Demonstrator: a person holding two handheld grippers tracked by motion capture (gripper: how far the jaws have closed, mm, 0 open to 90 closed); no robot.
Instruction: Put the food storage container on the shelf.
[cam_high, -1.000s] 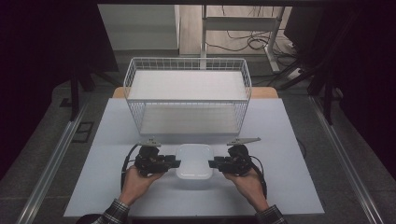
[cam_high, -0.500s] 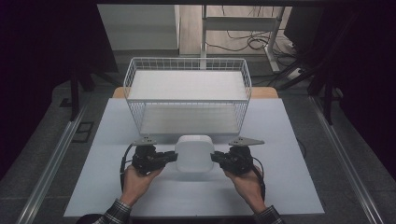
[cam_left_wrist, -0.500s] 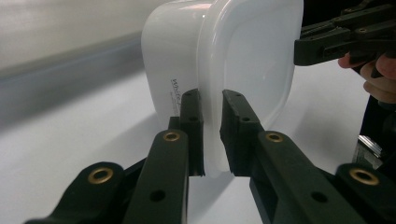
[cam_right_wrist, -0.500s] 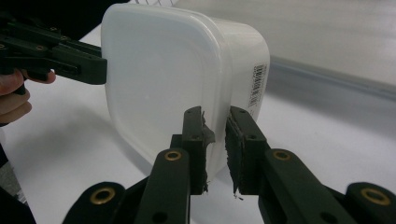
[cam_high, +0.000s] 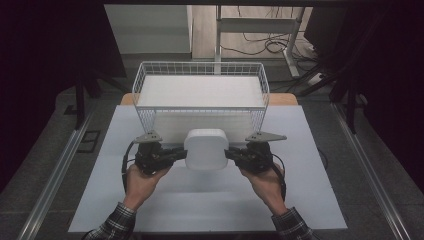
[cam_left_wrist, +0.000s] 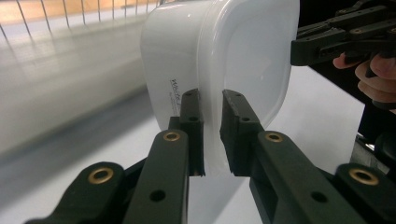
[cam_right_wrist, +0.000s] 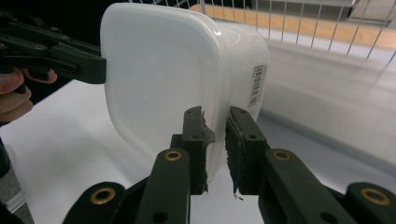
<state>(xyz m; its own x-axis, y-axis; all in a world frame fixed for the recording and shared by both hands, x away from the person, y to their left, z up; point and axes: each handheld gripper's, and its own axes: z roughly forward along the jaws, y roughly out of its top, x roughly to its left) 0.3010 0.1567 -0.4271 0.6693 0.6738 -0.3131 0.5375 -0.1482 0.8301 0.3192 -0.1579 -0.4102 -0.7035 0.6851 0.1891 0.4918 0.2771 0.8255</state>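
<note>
Jaws of left gripper (cam_high: 176, 153) and right gripper (cam_high: 235, 154) pinching opposite rims of white tub (cam_high: 206, 149), carrying; wire basket (cam_high: 200, 97) waiting just beyond jaws, needing level lift over rim.

Dim room, lit tabletop; gripper views' backgrounds motion-blurred.

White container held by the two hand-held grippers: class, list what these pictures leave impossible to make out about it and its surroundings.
- White container: whatever is inside; in all views its opaque lid and walls hide it.
- Printed text on its side: too small and slanted, left gripper view.
- Barcode label: digits too small, right gripper view.
- Wire basket: front wall partly hidden by the container, high view; blurred in both gripper views.
</note>
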